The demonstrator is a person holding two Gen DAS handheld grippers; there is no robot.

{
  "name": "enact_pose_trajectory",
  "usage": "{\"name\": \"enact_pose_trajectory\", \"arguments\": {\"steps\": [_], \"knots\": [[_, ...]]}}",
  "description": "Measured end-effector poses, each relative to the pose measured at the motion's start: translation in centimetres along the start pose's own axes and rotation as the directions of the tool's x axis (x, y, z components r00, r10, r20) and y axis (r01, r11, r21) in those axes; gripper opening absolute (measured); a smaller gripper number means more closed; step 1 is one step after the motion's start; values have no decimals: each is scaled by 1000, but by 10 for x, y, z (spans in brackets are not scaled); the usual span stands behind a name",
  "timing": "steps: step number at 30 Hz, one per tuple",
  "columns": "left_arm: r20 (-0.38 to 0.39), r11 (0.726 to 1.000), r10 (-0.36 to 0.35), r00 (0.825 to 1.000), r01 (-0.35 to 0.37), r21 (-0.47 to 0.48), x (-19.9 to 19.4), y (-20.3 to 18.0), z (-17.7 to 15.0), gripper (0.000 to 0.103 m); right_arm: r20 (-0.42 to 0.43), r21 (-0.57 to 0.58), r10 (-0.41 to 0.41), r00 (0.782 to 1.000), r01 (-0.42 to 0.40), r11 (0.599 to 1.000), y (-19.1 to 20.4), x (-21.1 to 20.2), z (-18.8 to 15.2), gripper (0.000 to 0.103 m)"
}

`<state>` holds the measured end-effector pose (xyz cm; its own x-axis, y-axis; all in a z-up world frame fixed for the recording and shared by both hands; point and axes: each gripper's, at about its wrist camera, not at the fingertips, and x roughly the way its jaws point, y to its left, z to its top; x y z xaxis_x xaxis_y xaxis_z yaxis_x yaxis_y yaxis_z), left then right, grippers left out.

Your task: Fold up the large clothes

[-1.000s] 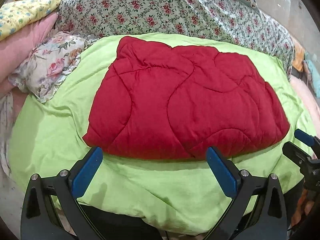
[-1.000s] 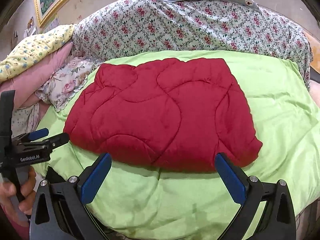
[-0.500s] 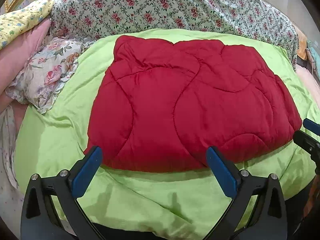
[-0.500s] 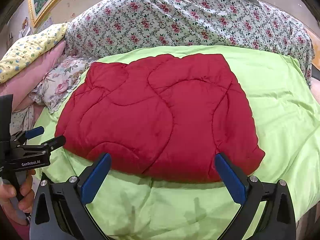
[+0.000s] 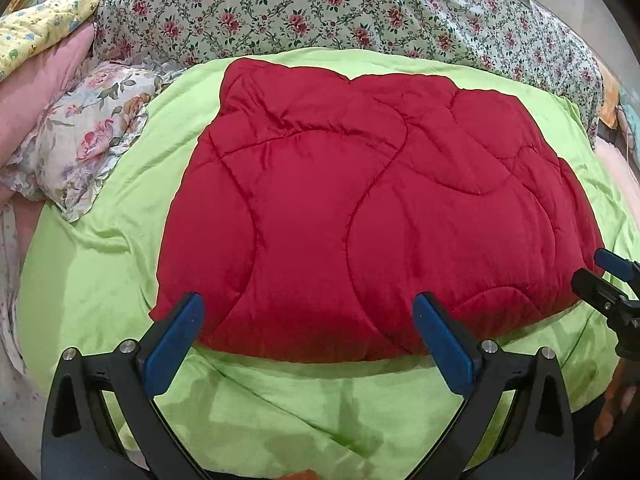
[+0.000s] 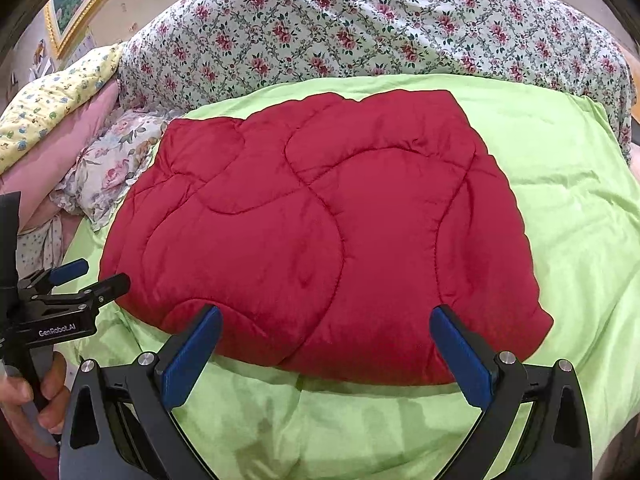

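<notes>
The red quilted garment [image 5: 372,216] is lying folded across the middle of both frames on the green sheet [image 5: 100,280] of the bed, its long axis running left to right. It is looking puffy, soft and light, likely slippery and springy, so a deep pinch at the near edge's corners seems best. The left tool [image 5: 308,332] and right tool [image 6: 326,344] are hovering spread, holding nothing.

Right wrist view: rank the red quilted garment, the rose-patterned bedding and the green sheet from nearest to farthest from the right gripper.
1. Green sheet, directly under the open right gripper.
2. Red quilted garment, just ahead, centre.
3. Rose-patterned bedding, heaped at the back.
</notes>
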<state>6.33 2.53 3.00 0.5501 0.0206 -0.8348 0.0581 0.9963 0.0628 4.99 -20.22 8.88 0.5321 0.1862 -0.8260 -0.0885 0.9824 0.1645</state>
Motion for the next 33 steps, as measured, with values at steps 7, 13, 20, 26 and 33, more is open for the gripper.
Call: {"name": "enact_pose_trajectory", "arguments": {"steps": [7,13,20,26,33], "knots": [[1,1000,0,1000,0,-1,2,0,3,103,-6,4,2,1000,-2,1000,0,5,5,103],[-2,1000,-1,1000,1,-3,5,-1,6,103,-8,7,4,1000,-4,1000,1,6,7,103],[3,1000,0,1000,0,-9,7,0,10,103,-8,8,4,1000,-3,1000,1,7,8,103],[1,1000,-2,1000,2,-5,8,1,12,103,-13,8,5,1000,-5,1000,3,8,11,103],[4,1000,-3,1000,3,4,9,-3,13,103,-20,6,7,1000,-6,1000,6,11,15,103]]}}
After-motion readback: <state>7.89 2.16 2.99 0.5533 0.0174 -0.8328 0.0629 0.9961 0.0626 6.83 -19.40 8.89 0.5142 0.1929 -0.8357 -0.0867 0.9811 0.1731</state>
